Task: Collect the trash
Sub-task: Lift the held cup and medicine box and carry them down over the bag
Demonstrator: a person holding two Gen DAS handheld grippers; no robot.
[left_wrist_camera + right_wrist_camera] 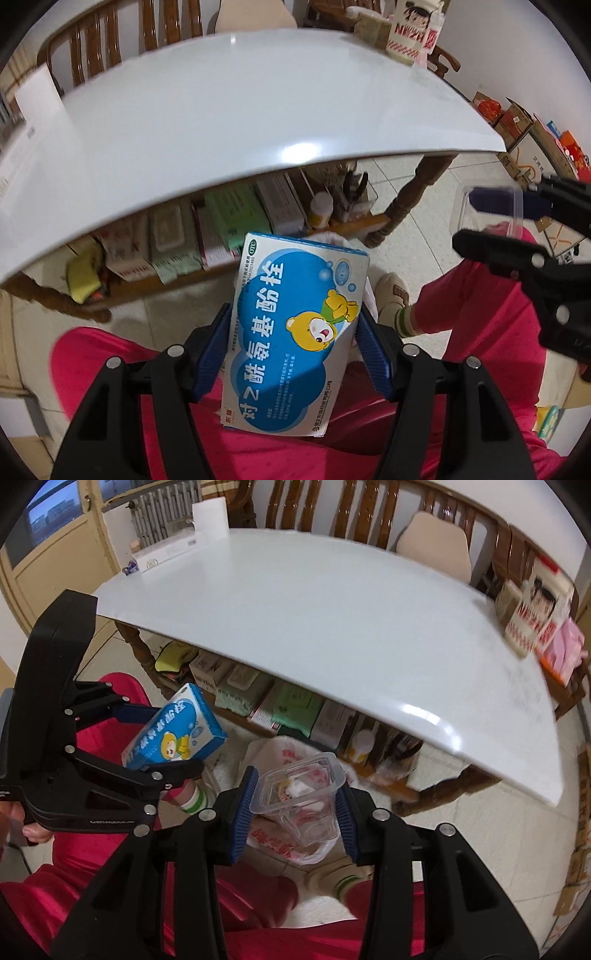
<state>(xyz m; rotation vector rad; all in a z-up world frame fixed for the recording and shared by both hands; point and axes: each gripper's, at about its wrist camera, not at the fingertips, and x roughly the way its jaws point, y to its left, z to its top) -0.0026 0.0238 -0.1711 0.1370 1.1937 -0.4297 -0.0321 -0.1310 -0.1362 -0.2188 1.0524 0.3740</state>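
Observation:
My left gripper [295,347] is shut on a blue and white medicine box [291,332] with a cartoon bear, held off the table's near edge above the person's red trousers. The box [177,731] and left gripper [162,738] also show in the right wrist view. My right gripper [295,812] is shut on a clear plastic cup [303,794], held over a white plastic bag with red print [291,845] on the floor. The cup [487,214] and right gripper [491,221] show at the right of the left wrist view.
A white table [221,110] fills the upper view, with a printed carton [406,33] at its far corner and a long white box [166,554] at the other end. A shelf of packets [280,705] sits under it. Wooden chairs [332,506] stand behind. Cardboard boxes [524,129] line the wall.

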